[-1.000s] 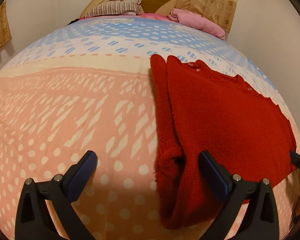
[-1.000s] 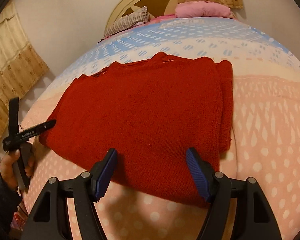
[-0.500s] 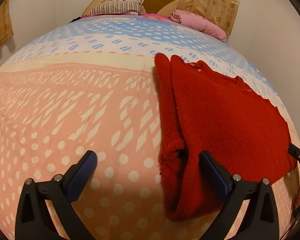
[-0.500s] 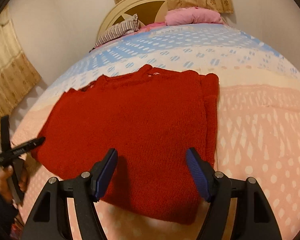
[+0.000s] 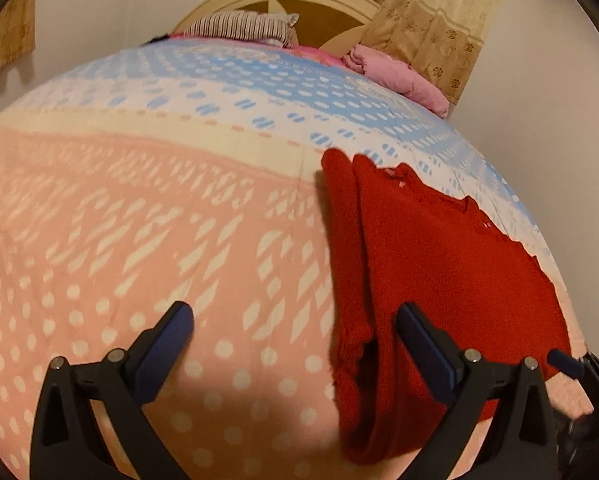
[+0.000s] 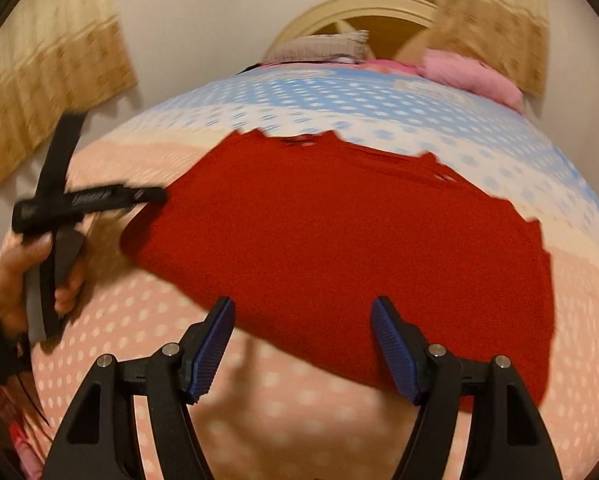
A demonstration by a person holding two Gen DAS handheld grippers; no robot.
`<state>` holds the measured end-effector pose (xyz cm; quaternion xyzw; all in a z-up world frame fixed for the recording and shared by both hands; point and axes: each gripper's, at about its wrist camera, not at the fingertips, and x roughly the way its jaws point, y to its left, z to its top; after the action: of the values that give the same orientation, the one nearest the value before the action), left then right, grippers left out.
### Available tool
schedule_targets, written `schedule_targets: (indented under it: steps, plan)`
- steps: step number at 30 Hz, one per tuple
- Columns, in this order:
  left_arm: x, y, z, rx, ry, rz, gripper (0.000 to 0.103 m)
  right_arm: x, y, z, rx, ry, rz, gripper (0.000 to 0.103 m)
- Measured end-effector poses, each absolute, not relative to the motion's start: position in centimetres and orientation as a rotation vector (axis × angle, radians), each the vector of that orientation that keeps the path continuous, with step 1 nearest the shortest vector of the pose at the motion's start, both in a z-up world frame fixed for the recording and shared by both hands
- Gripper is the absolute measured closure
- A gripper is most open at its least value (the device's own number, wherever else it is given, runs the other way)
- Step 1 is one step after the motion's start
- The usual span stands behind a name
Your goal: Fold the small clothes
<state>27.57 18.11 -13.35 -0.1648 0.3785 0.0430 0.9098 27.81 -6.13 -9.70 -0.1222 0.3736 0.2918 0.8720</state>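
Observation:
A red knit sweater (image 5: 451,280) lies flat on the bed, with a sleeve folded in along its left side. It fills the middle of the right wrist view (image 6: 359,248). My left gripper (image 5: 295,340) is open and empty, hovering above the sweater's near left corner; its right finger (image 5: 423,344) is over the red knit. My right gripper (image 6: 303,340) is open and empty above the sweater's near hem. The left gripper and the hand holding it show at the left in the right wrist view (image 6: 55,216).
The bed has a pink, cream and blue patterned cover (image 5: 139,220). A striped pillow (image 5: 239,26) and a pink blanket (image 5: 399,76) lie by the headboard (image 5: 319,4). Curtains (image 6: 51,92) hang on the walls. The bed's edge runs close past the sweater.
Both grippers have drawn back and up from the sweater. The right wrist view has swung left and is blurred by motion. The sweater has not moved.

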Motion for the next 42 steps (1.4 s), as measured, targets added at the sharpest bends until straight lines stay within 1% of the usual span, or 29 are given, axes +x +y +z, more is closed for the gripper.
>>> schedule_targets:
  steps: [7,20,21,23,25,27,29,34,35,36,37,38,39,41,42]
  plan:
    - [30.5,18.3,-13.0,-0.38,0.766,0.015,0.0,25.0,-0.5,-10.3,-0.427,0.703,0.651,0.032]
    - [33.5,18.6,-14.0,-0.403,0.803,-0.069,0.001,22.6,6.6,-11.6,-0.571,0.621,0.703,0.032]
    - [33.6,18.6,-14.0,-0.396,0.803,-0.076,0.002,22.5,7.0,-11.8,-0.579,0.624,0.704,0.032]
    - [33.8,18.5,-14.1,-0.395,0.805,-0.105,0.008,22.6,7.5,-12.0,-0.599,0.625,0.689,0.032]
    - [34.2,18.6,-14.2,-0.405,0.812,-0.124,0.017,22.9,7.7,-12.2,-0.606,0.627,0.679,0.032]
    - [34.6,18.8,-14.2,-0.415,0.806,-0.136,0.021,23.2,7.9,-12.4,-0.606,0.634,0.673,0.032]
    - [35.0,19.0,-14.3,-0.425,0.81,-0.143,0.022,23.4,8.1,-12.5,-0.607,0.64,0.667,0.032]
    - [35.7,19.4,-14.5,-0.457,0.81,-0.155,0.026,23.1,8.5,-12.8,-0.618,0.633,0.655,0.05]
    - [35.7,19.5,-14.6,-0.461,0.811,-0.158,0.026,23.1,8.6,-12.9,-0.621,0.635,0.658,0.057]
    - [35.7,19.5,-14.6,-0.462,0.81,-0.158,0.026,23.1,8.7,-13.0,-0.625,0.637,0.658,0.06]
    - [35.7,19.5,-14.6,-0.464,0.811,-0.156,0.03,23.1,8.8,-13.0,-0.625,0.639,0.658,0.062]
    - [35.8,19.5,-14.6,-0.464,0.812,-0.15,0.033,23.1,8.9,-13.0,-0.625,0.639,0.662,0.069]
    - [35.9,19.6,-14.6,-0.465,0.812,-0.147,0.039,23.1,8.9,-13.1,-0.626,0.641,0.666,0.078]
    - [35.9,19.7,-14.7,-0.473,0.809,-0.144,0.046,23.1,8.9,-13.1,-0.628,0.64,0.666,0.082]
    - [35.9,19.8,-14.7,-0.478,0.808,-0.142,0.053,23.1,8.9,-13.0,-0.625,0.639,0.669,0.084]
